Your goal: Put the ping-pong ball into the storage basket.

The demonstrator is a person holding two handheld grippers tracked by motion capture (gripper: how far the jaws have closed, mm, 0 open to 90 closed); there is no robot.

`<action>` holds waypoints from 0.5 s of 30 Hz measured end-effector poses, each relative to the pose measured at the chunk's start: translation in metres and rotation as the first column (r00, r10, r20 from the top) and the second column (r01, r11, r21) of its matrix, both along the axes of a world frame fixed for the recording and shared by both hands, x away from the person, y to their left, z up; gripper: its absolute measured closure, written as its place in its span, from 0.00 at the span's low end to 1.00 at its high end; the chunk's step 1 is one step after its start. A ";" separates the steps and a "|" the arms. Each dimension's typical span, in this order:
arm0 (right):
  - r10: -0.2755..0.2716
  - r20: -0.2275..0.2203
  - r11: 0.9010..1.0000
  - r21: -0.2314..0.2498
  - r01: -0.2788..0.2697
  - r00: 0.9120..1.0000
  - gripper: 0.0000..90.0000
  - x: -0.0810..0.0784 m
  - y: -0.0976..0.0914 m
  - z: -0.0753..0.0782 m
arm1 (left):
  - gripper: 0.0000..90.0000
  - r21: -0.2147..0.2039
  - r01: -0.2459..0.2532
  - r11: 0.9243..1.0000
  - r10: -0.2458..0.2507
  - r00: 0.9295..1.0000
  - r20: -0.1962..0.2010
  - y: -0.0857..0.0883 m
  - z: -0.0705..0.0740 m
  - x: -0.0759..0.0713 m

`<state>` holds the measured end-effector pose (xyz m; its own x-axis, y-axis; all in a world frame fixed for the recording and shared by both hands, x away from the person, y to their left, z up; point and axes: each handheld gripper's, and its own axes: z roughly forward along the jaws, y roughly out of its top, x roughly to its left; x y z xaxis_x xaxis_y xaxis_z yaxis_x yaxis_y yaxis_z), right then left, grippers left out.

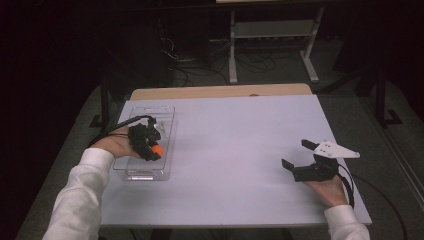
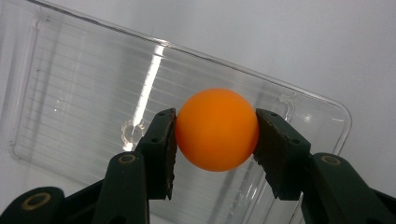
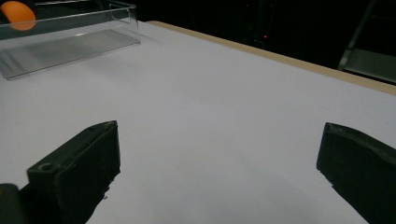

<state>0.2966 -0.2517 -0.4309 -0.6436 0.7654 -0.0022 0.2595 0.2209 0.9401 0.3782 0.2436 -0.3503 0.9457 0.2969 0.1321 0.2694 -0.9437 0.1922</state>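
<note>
No readable text, label, brand, number or sign anywhere.

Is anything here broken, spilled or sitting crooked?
Nothing stands out. The clear plastic tray lies flat near the left edge of the white table, showing no cracks. The left gripper holds an orange ball squarely between its pads above the tray. The right gripper rests open at the table's right.

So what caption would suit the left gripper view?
Left gripper shut on an orange ball, held above a clear plastic tray.
</note>
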 end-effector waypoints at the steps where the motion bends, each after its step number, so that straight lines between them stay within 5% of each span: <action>1: 0.000 0.000 1.000 -0.001 0.000 1.000 0.00 0.000 0.000 0.000 | 0.57 -0.001 0.001 1.000 -0.001 1.000 -0.002 0.000 -0.001 0.000; 15: 0.001 0.000 1.000 -0.002 -0.001 1.000 0.00 0.000 0.000 0.000 | 0.57 -0.003 -0.003 1.000 0.003 1.000 -0.020 0.001 -0.012 0.001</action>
